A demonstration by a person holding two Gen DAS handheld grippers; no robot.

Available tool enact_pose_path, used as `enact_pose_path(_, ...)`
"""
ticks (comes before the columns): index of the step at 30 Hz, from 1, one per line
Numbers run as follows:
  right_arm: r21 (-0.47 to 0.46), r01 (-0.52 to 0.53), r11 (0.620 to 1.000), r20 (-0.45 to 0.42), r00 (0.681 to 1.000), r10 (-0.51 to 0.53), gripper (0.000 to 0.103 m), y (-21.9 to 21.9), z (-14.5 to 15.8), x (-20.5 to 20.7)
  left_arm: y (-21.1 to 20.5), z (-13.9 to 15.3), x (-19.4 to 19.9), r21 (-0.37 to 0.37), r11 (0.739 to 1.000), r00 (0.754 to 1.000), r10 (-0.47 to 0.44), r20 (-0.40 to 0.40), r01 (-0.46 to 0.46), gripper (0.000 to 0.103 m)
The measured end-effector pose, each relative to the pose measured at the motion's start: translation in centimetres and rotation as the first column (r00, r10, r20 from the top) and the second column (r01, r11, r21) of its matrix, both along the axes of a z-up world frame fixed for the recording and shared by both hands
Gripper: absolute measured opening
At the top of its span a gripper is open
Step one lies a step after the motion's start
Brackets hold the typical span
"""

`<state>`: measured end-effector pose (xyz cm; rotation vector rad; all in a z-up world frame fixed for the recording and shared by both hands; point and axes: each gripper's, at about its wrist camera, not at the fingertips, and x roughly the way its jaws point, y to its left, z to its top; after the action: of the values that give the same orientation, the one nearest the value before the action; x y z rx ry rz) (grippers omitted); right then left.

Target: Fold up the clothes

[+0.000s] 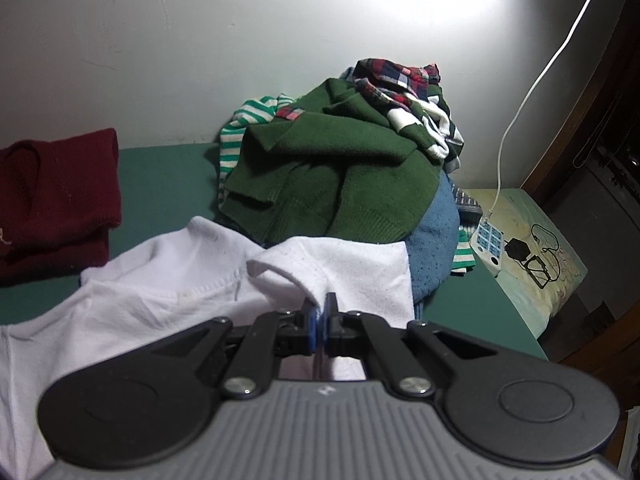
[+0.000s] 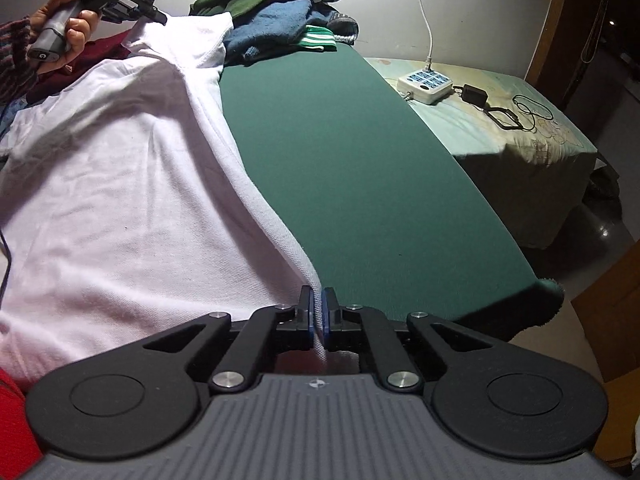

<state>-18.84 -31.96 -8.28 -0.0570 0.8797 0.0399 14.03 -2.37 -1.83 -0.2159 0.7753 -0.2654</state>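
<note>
At far left, a folded maroon knit (image 1: 56,196) lies on the green table (image 2: 360,168), matte and felt-like. My left hand (image 2: 68,20) grips the handle of my left gripper (image 1: 319,322), whose blue-padded fingers (image 1: 310,328) are pinched tight on a fold at the white shirt (image 2: 120,184) sleeve edge, which is lifted clear of the surface. The shirt is a fine-ribbed cotton, soft and lightly creased, spread across the left half of the table with its side hem running diagonally toward me. My right gripper (image 2: 319,312) is closed on that hem; the fabric passes between its fingers (image 2: 329,312) and hangs below them. Behind the shirt, against the wall, sits a heap of unfolded clothes (image 1: 340,152): a thick green knit, a blue waffle-textured piece, striped and plaid items. At right, a white power strip (image 2: 425,85) with cable rests on a patterned bed sheet (image 2: 520,140).
</note>
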Motion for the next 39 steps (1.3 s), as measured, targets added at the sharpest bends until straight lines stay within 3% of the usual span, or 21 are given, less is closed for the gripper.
enact_pose_path(7, 0.053, -0.125, 0.991, -0.046, 0.991, 0.128, 0.002, 2.4, 1.3, -0.8, 0.7, 1.9, -0.4, 0.043, 0.999, 0.999, 0.012, 0.044, -0.014, 0.0)
enact_pose_path(15, 0.204, -0.193, 0.96, -0.107, 0.97, 0.218, 0.003, 5.2, 0.0, -1.0, 3.7, 0.8, -1.2, 0.079, 0.994, 0.997, 0.074, 0.024, -0.076, 0.0)
enact_pose_path(21, 0.226, -0.234, 0.946, -0.105, 0.959, 0.262, 0.015, 4.9, 0.7, -2.4, 5.9, -1.5, -1.6, 0.121, 0.984, 0.991, 0.134, -0.018, -0.131, 0.0)
enact_pose_path(23, 0.194, -0.192, 0.962, -0.108, 0.97, 0.216, 0.029, 3.5, 1.1, -3.0, 6.4, -2.3, -1.7, 0.137, 0.98, 0.989, 0.148, -0.026, -0.143, 0.0)
enact_pose_path(24, 0.176, -0.152, 0.973, -0.118, 0.978, 0.174, 0.031, 2.7, 1.1, -3.1, 6.7, -2.6, -1.8, 0.143, 0.979, 0.988, 0.154, -0.03, -0.148, 0.0)
enact_pose_path(26, 0.168, -0.053, 0.984, -0.147, 0.986, 0.078, 0.032, 0.9, 0.8, -3.1, 7.2, -3.3, -2.0, 0.144, 0.977, 0.985, 0.166, -0.041, -0.159, 0.0)
enact_pose_path(28, 0.217, 0.029, 0.976, -0.167, 0.986, 0.007, 0.032, -0.3, 0.2, -2.7, 7.6, -3.9, -2.1, 0.146, 0.975, 0.983, 0.177, -0.054, -0.167, 0.0)
enact_pose_path(34, 0.35, 0.098, 0.931, -0.201, 0.979, -0.027, 0.032, -0.5, -1.7, -2.3, 7.6, -4.8, -2.6, 0.173, 0.971, 0.982, 0.178, -0.069, -0.164, 0.0)
enact_pose_path(36, 0.385, 0.121, 0.915, -0.215, 0.976, -0.038, 0.024, -0.4, -2.2, -2.1, 7.7, -4.9, -2.7, 0.172, 0.971, 0.982, 0.178, -0.069, -0.164, 0.0)
enact_pose_path(37, 0.395, 0.129, 0.909, -0.222, 0.974, -0.042, 0.009, -0.4, -2.4, -2.1, 7.7, -4.9, -2.8, 0.173, 0.971, 0.981, 0.18, -0.07, -0.166, 0.0)
enact_pose_path(38, 0.399, 0.131, 0.908, -0.222, 0.974, -0.043, 0.002, -0.5, -2.2, -2.2, 7.8, -5.0, -2.8, 0.173, 0.971, 0.981, 0.182, -0.071, -0.168, 0.0)
enact_pose_path(39, 0.401, 0.129, 0.907, -0.215, 0.976, -0.044, 0.002, -0.7, -1.8, -2.5, 7.9, -5.0, -2.8, 0.173, 0.97, 0.98, 0.185, -0.073, -0.171, 0.0)
